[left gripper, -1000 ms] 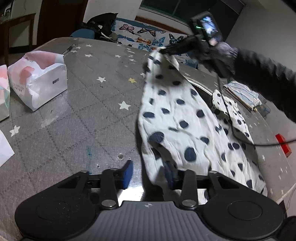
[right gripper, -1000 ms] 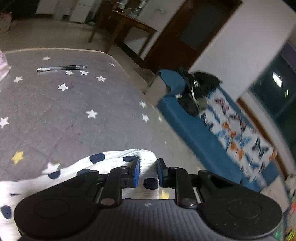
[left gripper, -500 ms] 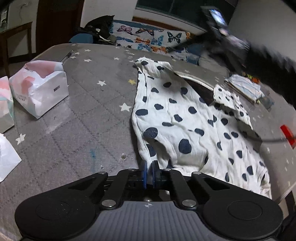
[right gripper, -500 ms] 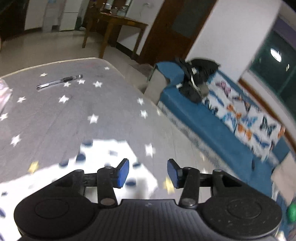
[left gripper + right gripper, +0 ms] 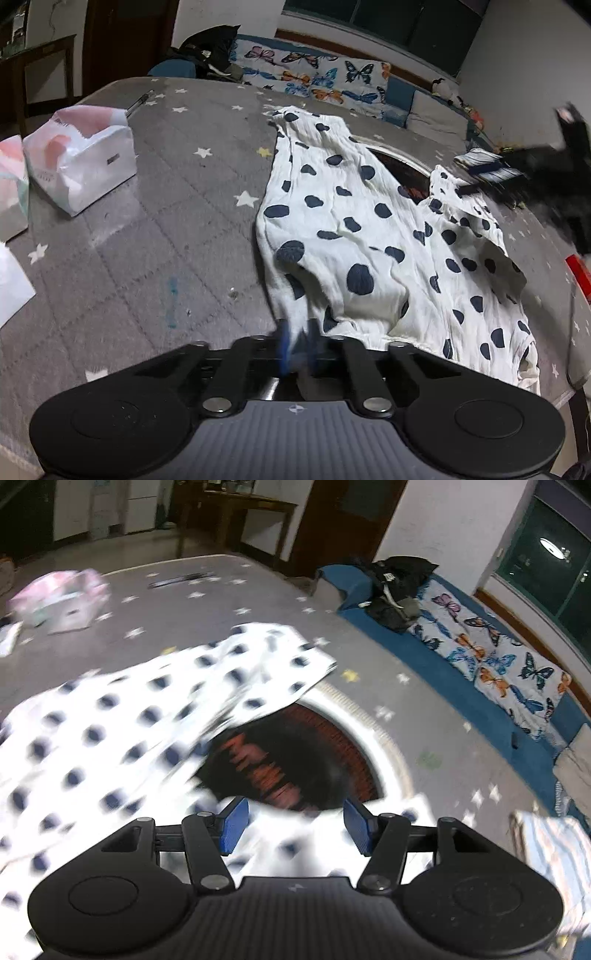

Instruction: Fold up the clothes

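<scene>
The spotted garment [image 5: 354,236] lies spread on the grey star-patterned bench [image 5: 147,229] — white, thin and floppy, so it looks light and will bend anywhere. Best to hold it by a corner or hem. The left claw [image 5: 295,343] is pinched tight on its near edge. The right claw [image 5: 293,825] has just been opening, with nothing pressed between its pads — only cloth underneath. A white plastic bag [image 5: 81,158] sits well apart on the left; I cannot tell what is inside.
</scene>
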A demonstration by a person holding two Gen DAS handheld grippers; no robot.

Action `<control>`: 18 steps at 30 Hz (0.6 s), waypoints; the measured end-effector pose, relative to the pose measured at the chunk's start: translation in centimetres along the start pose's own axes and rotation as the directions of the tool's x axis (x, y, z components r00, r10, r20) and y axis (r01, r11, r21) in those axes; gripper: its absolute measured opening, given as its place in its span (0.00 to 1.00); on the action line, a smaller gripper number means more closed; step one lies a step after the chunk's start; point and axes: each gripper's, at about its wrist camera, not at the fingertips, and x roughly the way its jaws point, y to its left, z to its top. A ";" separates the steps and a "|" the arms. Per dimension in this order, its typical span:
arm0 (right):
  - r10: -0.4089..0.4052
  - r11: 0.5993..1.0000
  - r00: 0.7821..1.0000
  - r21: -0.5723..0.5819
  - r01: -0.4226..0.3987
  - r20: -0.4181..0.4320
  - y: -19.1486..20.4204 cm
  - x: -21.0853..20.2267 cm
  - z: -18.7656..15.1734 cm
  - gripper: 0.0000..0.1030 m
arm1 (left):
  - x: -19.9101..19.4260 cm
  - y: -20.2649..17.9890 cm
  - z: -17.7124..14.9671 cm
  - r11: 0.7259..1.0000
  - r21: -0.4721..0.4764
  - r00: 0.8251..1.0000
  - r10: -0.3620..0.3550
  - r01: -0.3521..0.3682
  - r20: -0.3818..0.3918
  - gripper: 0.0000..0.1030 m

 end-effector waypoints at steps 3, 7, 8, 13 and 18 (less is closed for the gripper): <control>0.062 0.998 0.998 0.008 -0.062 0.013 2.3 -1.9 -1.9 0.58 | -1.7 -0.1 -0.6 1.000 -0.003 1.000 0.024 -0.024 0.006 0.02; 0.175 0.985 0.985 -0.011 -0.175 0.012 5.9 -3.9 -4.7 0.58 | -3.6 0.4 -2.3 0.996 -0.004 0.996 0.090 -0.091 -0.025 0.02; 0.202 0.979 0.979 -0.022 -0.202 0.002 6.9 -4.2 -5.4 0.58 | -3.7 0.6 -2.7 0.994 -0.006 0.993 0.106 -0.107 -0.041 0.03; 0.276 0.960 0.961 -0.040 -0.276 -0.027 9.5 -5.4 -7.9 0.58 | -4.9 -0.4 -2.2 0.992 0.054 0.993 0.119 -0.118 -0.017 0.08; 0.227 0.969 0.973 0.095 -0.229 0.040 5.5 -6.7 -7.8 0.58 | -6.5 -2.1 0.2 0.988 0.112 0.992 0.094 -0.103 0.081 0.08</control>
